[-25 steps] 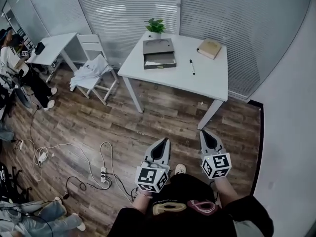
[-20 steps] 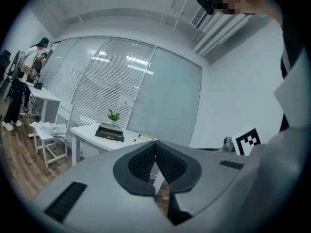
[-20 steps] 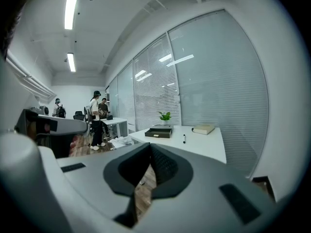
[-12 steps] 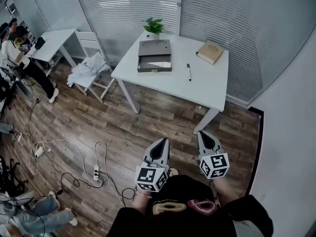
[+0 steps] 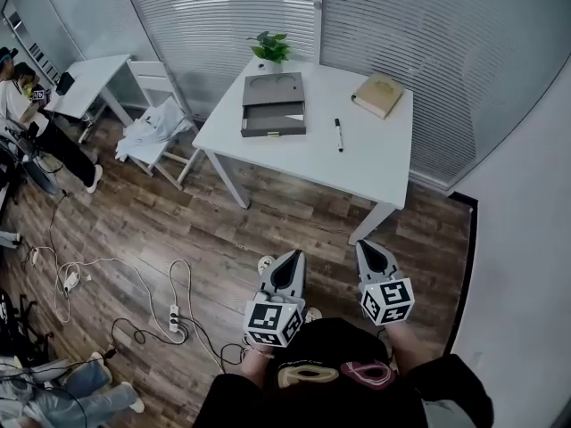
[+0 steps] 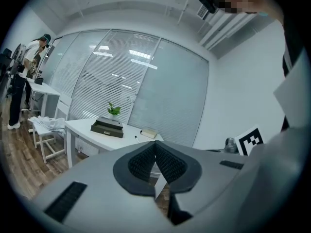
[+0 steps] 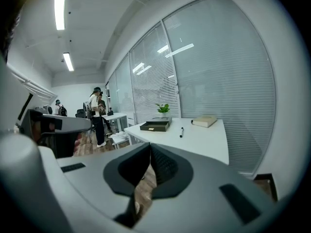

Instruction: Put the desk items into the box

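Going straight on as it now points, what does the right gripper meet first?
Probably the near edge of the white table; nothing shows between it and the right gripper, but depth is unclear.

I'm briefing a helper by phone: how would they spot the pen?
Find the white table with the potted plant. On it, between the dark box and the tan book, lies the pen. It is the only thin black stick there, far slimmer than either neighbour.
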### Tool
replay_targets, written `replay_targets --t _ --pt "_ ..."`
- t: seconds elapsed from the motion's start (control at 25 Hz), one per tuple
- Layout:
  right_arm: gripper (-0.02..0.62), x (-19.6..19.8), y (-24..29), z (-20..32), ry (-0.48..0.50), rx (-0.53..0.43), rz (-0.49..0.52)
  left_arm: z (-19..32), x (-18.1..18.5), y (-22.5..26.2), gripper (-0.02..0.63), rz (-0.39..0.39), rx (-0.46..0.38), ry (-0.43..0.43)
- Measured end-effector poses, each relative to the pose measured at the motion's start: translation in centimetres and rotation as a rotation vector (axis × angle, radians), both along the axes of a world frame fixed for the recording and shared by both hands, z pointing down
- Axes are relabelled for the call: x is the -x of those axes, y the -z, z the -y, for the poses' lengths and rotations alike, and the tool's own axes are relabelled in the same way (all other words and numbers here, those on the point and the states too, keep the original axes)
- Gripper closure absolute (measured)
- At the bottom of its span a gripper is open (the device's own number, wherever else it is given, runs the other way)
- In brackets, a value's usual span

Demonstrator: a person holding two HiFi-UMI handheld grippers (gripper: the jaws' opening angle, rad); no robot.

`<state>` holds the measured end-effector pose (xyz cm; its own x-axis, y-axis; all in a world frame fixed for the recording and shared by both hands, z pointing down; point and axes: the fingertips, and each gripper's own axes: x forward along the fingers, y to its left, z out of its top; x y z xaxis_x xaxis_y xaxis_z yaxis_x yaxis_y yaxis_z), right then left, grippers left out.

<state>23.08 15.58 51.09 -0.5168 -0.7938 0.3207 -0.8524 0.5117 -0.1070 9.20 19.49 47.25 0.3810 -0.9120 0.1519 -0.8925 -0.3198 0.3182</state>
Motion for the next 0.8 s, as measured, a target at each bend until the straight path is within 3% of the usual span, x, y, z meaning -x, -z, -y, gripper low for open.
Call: replay_targets --t 0.8 --pt "0.581 5.0 -0.5 15.5 -0.193 0.091 0.001 20.0 9.0 0.3 0.589 -0.013 0.010 -0.097"
